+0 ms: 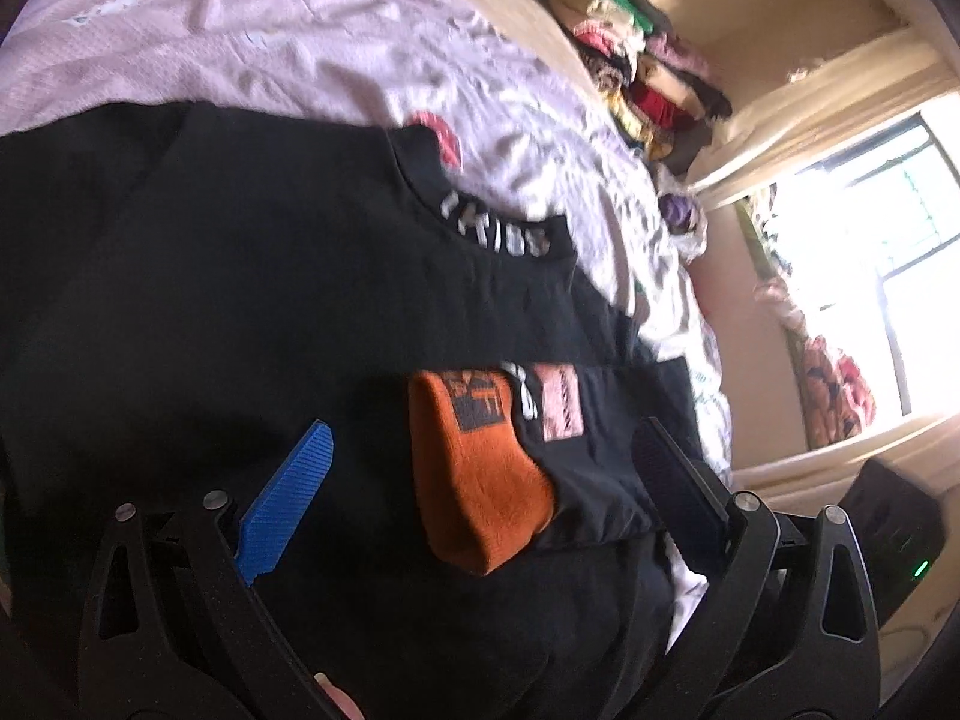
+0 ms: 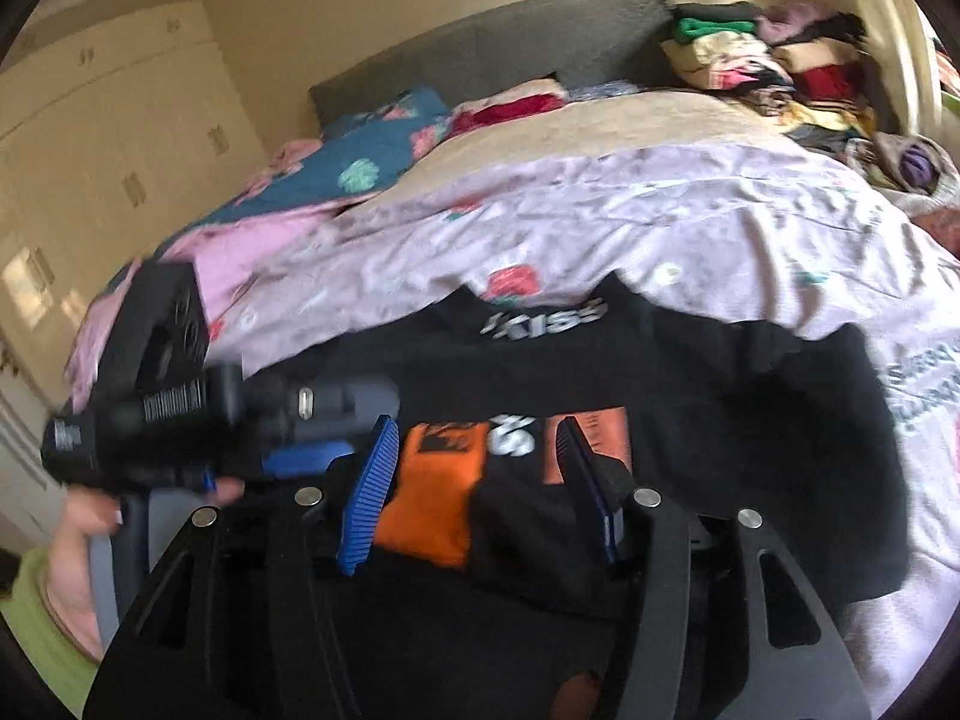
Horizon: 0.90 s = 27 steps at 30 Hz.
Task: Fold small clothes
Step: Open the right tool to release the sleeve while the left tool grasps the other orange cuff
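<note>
A black T-shirt [image 1: 252, 276] lies spread flat on the bed, over a wrinkled pale pink sheet [image 1: 252, 54], its neckband with white lettering [image 2: 543, 315] toward the headboard. The chest print shows an orange panel [image 1: 480, 468], a white figure and a pink panel [image 1: 561, 402]; part of the shirt's cloth is folded over and bunched beside the orange panel. The left hand-held gripper [image 1: 480, 468] hangs just above this printed part with its jaws wide apart and nothing between the pads. The right hand-held gripper [image 2: 474, 480] is over the same print, its blue pads [image 2: 369, 498] parted with the cloth below them, not clamped. In the right wrist view the left tool's body and the hand [image 2: 84, 528] holding it, with a green sleeve, appear at the left. Farther off, a pile of mixed clothes [image 2: 774, 60] sits by the grey headboard [image 2: 480, 42]; a bright window [image 1: 888, 264] lights the room
</note>
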Each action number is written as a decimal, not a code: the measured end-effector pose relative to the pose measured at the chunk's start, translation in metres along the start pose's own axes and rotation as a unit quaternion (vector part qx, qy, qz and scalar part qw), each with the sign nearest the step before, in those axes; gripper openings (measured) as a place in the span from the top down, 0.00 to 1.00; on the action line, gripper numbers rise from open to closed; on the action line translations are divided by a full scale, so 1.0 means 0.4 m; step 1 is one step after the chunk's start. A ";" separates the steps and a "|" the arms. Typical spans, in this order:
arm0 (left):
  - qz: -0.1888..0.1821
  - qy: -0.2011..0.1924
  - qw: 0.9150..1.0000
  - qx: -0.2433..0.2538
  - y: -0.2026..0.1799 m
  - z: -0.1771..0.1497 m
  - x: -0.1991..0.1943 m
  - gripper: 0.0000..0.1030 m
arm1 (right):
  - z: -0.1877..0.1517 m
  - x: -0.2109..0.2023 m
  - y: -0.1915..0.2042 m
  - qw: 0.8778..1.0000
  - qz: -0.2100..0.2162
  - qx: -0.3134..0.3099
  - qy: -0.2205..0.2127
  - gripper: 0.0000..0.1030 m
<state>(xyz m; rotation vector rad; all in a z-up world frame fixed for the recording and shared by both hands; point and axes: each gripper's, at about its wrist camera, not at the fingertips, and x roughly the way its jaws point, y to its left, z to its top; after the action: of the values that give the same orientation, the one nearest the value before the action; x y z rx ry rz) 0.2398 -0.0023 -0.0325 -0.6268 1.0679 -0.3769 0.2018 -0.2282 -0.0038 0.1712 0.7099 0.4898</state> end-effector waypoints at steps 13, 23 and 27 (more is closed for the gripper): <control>0.061 -0.018 0.994 0.090 -0.116 -0.019 0.044 0.95 | 0.031 -0.135 -0.203 0.991 -0.084 0.087 -0.056 0.48; 0.021 -0.124 0.983 0.134 -0.214 0.015 -0.185 0.96 | 0.030 -0.202 -0.298 0.979 -0.139 0.119 -0.086 0.48; 0.045 -0.138 0.982 0.124 -0.169 0.020 -0.219 0.96 | 0.032 -0.185 -0.280 0.982 -0.136 0.107 -0.078 0.48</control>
<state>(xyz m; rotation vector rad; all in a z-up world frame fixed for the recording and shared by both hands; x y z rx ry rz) 0.2088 -0.0020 0.0739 -0.3937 0.7661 -0.3275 0.2039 -0.3618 0.0139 0.3068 0.6197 0.1347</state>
